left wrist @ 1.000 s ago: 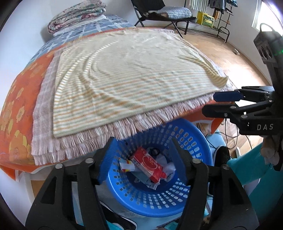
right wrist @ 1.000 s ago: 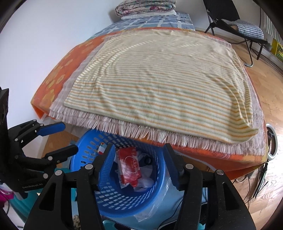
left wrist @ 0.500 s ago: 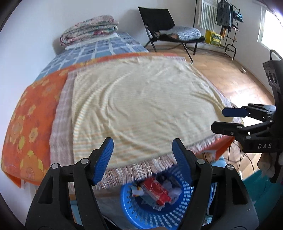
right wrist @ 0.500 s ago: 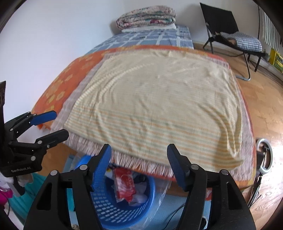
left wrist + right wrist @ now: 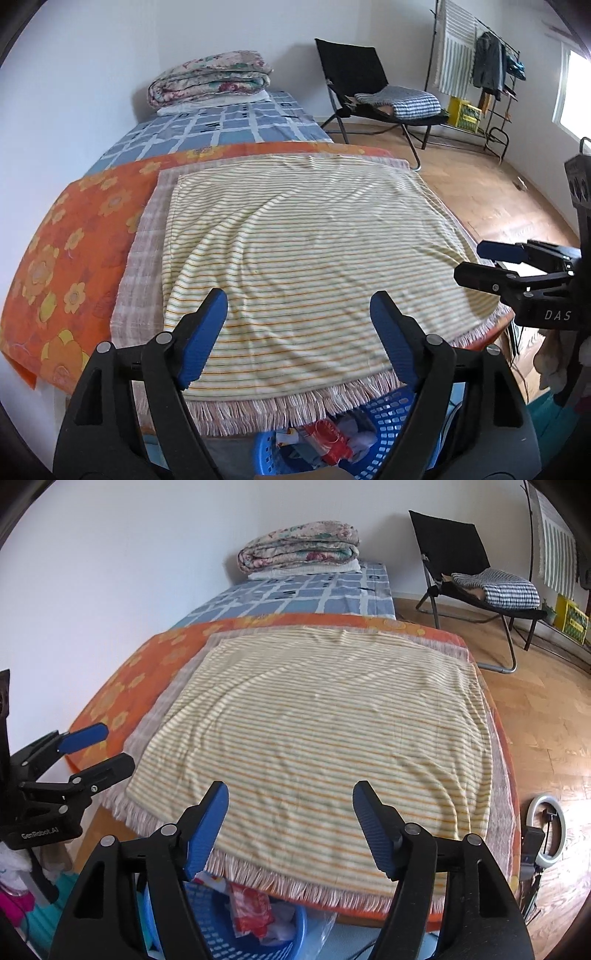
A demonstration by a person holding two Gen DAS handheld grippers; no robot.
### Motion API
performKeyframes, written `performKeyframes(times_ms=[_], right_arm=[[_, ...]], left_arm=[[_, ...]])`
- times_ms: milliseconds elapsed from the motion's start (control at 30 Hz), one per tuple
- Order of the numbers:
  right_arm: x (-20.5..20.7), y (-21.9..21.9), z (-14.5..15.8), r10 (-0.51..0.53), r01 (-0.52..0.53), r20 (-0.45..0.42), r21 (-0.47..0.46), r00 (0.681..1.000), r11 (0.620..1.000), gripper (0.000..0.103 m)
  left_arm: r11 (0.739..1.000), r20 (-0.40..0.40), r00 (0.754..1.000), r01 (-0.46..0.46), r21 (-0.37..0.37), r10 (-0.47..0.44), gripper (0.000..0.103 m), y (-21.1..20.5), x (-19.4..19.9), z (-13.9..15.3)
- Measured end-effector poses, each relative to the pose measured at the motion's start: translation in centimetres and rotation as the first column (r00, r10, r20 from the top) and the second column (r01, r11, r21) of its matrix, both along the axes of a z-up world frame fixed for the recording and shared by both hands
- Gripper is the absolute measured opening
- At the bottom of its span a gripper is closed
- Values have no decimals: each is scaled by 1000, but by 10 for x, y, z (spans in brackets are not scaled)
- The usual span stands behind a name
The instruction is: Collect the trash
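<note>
- Sitting at the bottom of your frames, the blue basket [image 5: 388,424] holds a red wrapper [image 5: 328,439] and scraps.
- Striped towel [image 5: 295,266] covers the bed [image 5: 221,129]; chair [image 5: 354,70] upper right.
- Your left gripper [image 5: 297,325] and right gripper [image 5: 290,818] have just been opening, jaws released, nothing between them.

Soft striped cloth blanket [image 5: 303,258] — perforated blue plastic basket [image 5: 388,424].

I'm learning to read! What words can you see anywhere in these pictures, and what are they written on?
"DAS": white letters on the black body of the right gripper, seen from the left wrist.
"GenRobot.AI": small white letters on the black body of the left gripper, seen from the right wrist.
Red packet in the blue basket: print too blurred to read.
Black marks on the blue checked sheet: too small to read.
</note>
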State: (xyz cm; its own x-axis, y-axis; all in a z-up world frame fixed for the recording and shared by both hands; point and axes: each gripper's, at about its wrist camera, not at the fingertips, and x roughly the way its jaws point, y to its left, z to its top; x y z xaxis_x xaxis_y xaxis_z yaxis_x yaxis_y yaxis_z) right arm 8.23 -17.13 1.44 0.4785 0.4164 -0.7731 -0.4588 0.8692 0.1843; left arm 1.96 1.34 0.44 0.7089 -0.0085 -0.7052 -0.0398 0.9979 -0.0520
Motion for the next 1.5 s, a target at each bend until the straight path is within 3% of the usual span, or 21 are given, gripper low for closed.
performKeyframes(times_ms=[400,1500], right_arm=[[11,-4,-9,-28,30,-48,47,998,998,70],[6,-1,-12,-32,34,-53,36,998,999,70]], left_arm=[[997,-13,999,-47,-55,46,86,12,5,-3],[997,-13,999,-51,-54,50,86,10,-2,0]])
